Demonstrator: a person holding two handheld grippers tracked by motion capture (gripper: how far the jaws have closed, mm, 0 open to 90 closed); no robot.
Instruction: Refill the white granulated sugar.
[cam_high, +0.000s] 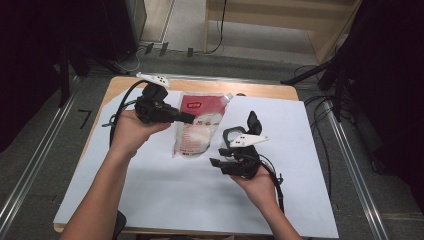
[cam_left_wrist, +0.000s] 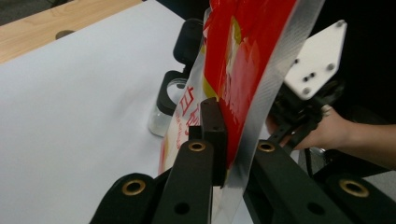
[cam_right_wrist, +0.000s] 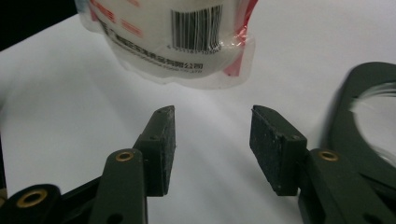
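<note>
A clear pouch (cam_high: 196, 127) with a red top, a corner spout and white contents is held up by its upper left edge. My left gripper (cam_high: 187, 118) is shut on that edge; in the left gripper view its jaws (cam_left_wrist: 229, 140) pinch the pouch's silver seam (cam_left_wrist: 243, 60). The pouch's barcoded lower end (cam_right_wrist: 173, 42) hangs close to the white sheet. My right gripper (cam_high: 220, 154) stands open just right of that end, its jaws (cam_right_wrist: 212, 135) level above the paper with nothing between them. A glass jar in a black ring holder (cam_high: 232, 137) stands beside the right gripper.
A large white sheet (cam_high: 165, 195) covers most of the wooden table (cam_high: 120, 85). The jar's black ring (cam_right_wrist: 369, 112) lies close to the right jaw. Cables trail from both grippers. Metal rails (cam_high: 30, 170) and dark stands flank the table.
</note>
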